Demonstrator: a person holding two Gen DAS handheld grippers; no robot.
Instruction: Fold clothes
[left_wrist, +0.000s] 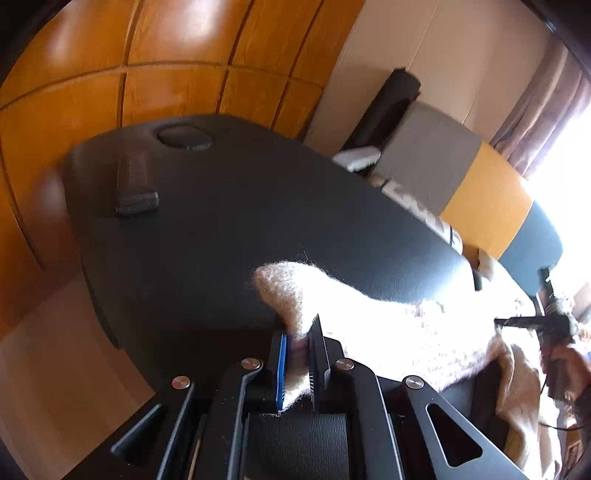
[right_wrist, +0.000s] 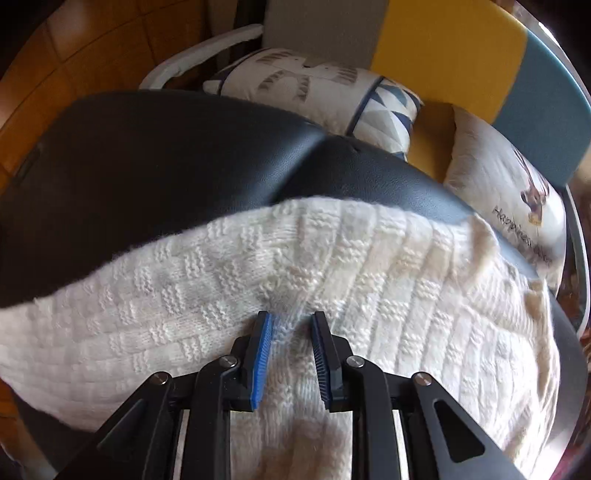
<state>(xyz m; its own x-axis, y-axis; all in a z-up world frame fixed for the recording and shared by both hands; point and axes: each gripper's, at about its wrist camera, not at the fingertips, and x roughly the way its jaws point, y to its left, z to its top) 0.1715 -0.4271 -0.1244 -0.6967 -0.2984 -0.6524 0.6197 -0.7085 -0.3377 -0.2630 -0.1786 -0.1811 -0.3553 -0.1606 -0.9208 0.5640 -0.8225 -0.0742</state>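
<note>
Your left tool (left_wrist: 300, 334) was clenched on a cream knit sweater (left_wrist: 388, 325), its two pads pinching a fuzzy end of the fabric, likely a sleeve, between them. From that pinch the wool rose in a soft hump toward 11 o'clock and ran off toward 3 o'clock, where sunlight washed it out. It lay on the black padded surface (left_wrist: 221, 221), which stretched toward 12 o'clock. Near the far end of that surface, at about 10 o'clock, sat a dark folded item (left_wrist: 135, 184), and beyond it a round recess (left_wrist: 184, 138). Wooden cupboard doors (left_wrist: 147, 55) stood behind.

Your right tool (right_wrist: 291, 321) was clamped on a raised ridge of the same sweater (right_wrist: 221, 295); the knit bunched up between the blue pads. You had it pointed steeply down at the garment, which spread broadly from 9 o'clock to 3 o'clock and draped over the surface's edge (right_wrist: 184, 155) at 4 o'clock. Beyond the black padding, at 12 o'clock, lay a patterned cushion (right_wrist: 314, 85), and at 2 o'clock a white cushion with a printed figure and lettering (right_wrist: 509, 206), both resting against a grey, yellow and blue backrest (right_wrist: 443, 40).
</note>
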